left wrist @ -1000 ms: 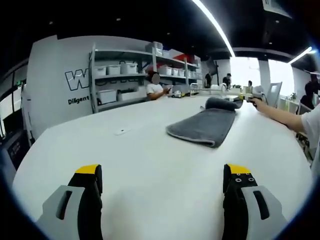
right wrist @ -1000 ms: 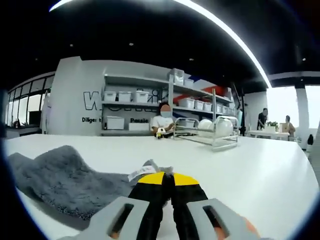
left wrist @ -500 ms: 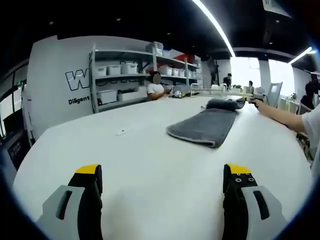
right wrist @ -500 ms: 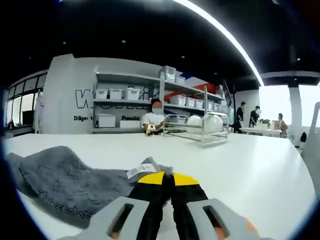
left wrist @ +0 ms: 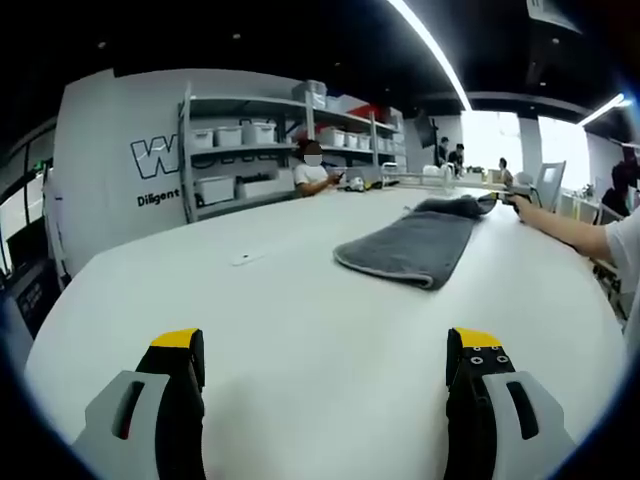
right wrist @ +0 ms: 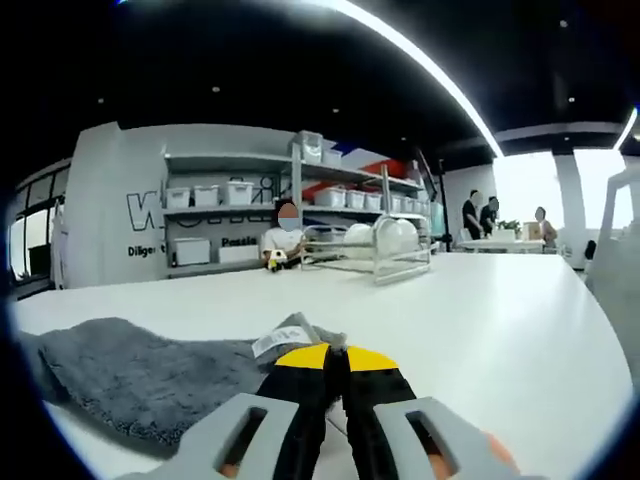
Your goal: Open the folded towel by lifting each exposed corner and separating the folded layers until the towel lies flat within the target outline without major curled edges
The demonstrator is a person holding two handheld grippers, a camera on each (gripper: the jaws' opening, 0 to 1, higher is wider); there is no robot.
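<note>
Looked like a big open workroom or lab inside an office building. Had a wide white table (left wrist: pixel 300 300) in front, with long metal shelves (left wrist: pixel 250 150) behind it full of white storage bins (left wrist: pixel 228 137). Showed a grey wall (left wrist: pixel 110 160) with large printed letters (left wrist: pixel 152 158), a black ceiling with long strip lights (left wrist: pixel 430 50), and bright windows (left wrist: pixel 490 140) far off. Held a metal dish rack (right wrist: pixel 365 250) with white bowls, a person seated by the shelves (right wrist: pixel 275 245), and other people (right wrist: pixel 480 215) standing near more tables.
</note>
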